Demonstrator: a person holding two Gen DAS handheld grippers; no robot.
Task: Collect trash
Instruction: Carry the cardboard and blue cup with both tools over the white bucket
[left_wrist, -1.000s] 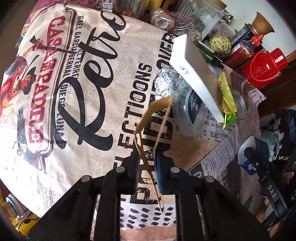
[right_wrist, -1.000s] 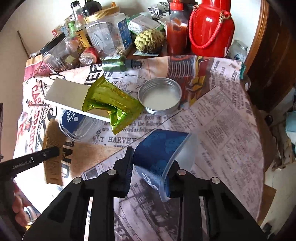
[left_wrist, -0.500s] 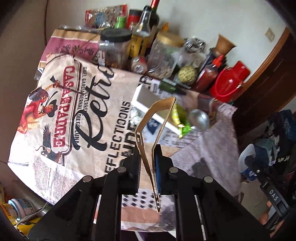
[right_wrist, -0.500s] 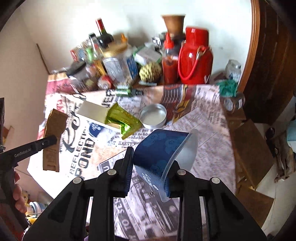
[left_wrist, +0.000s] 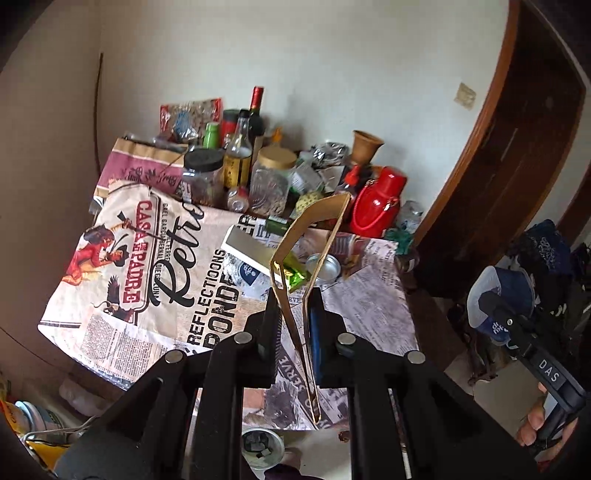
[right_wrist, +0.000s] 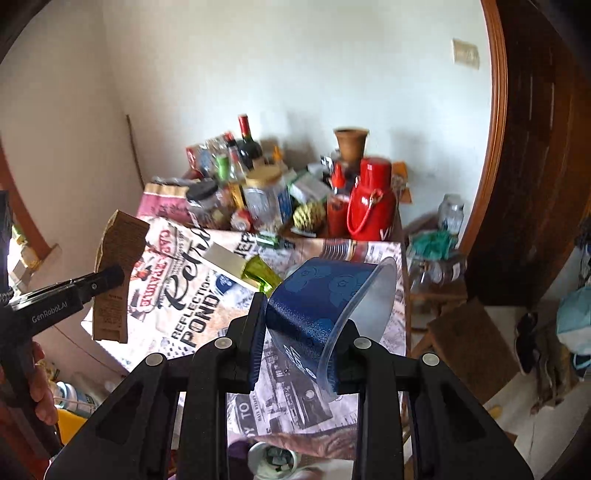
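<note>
My left gripper (left_wrist: 293, 314) is shut on a flattened brown cardboard box (left_wrist: 308, 266), held high above and in front of the table; the box also shows in the right wrist view (right_wrist: 114, 273). My right gripper (right_wrist: 297, 325) is shut on a blue plastic cup (right_wrist: 321, 295), tilted with its mouth to the right; the cup also shows in the left wrist view (left_wrist: 498, 295). On the table lie a green foil wrapper (left_wrist: 295, 271), a white box (left_wrist: 247, 247), a clear plastic lid (left_wrist: 251, 275) and a round metal tin (left_wrist: 327, 266).
The table (left_wrist: 147, 295) has a printed newspaper-style cloth. Jars, bottles and a red jug (left_wrist: 375, 208) crowd its back edge. A dark wooden door frame (left_wrist: 498, 166) stands at the right. An open can (left_wrist: 262, 445) sits on the floor below the table's front edge.
Both grippers have pulled up and back from the table with the cardboard box and the blue cup still held. The table now looks smaller and farther.
</note>
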